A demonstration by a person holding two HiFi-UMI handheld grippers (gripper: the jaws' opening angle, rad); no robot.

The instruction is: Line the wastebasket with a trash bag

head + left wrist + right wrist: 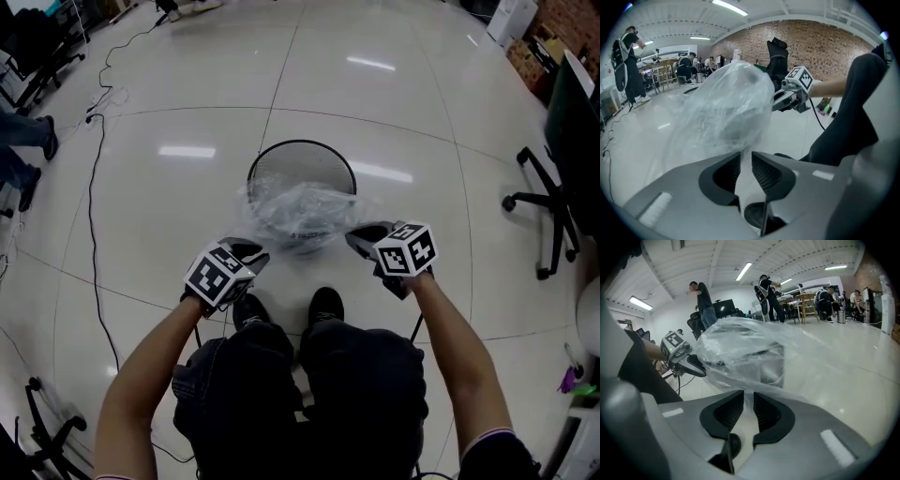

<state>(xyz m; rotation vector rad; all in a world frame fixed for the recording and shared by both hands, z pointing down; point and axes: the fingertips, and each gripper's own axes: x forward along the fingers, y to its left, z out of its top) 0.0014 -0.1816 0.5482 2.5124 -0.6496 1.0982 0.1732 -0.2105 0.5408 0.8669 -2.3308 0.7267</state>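
Note:
A black mesh wastebasket (302, 150) stands on the floor in front of the person's feet. A clear, crumpled trash bag (300, 211) lies bunched over its near rim and spills toward me. My left gripper (258, 251) sits at the bag's left edge and my right gripper (354, 236) at its right edge. In the left gripper view the bag (726, 103) billows just past my left gripper (746, 154), whose jaws stand slightly apart with floor showing through the gap. In the right gripper view a fold of the bag (745, 357) hangs into the narrow gap of my right gripper (749, 393), and the pads do not press on it.
A black office chair (562, 187) stands at the right. A cable (94, 187) runs along the floor at the left, and a chair base (47, 431) lies at the lower left. The person's shoes (323, 305) are just behind the basket. People stand by distant desks.

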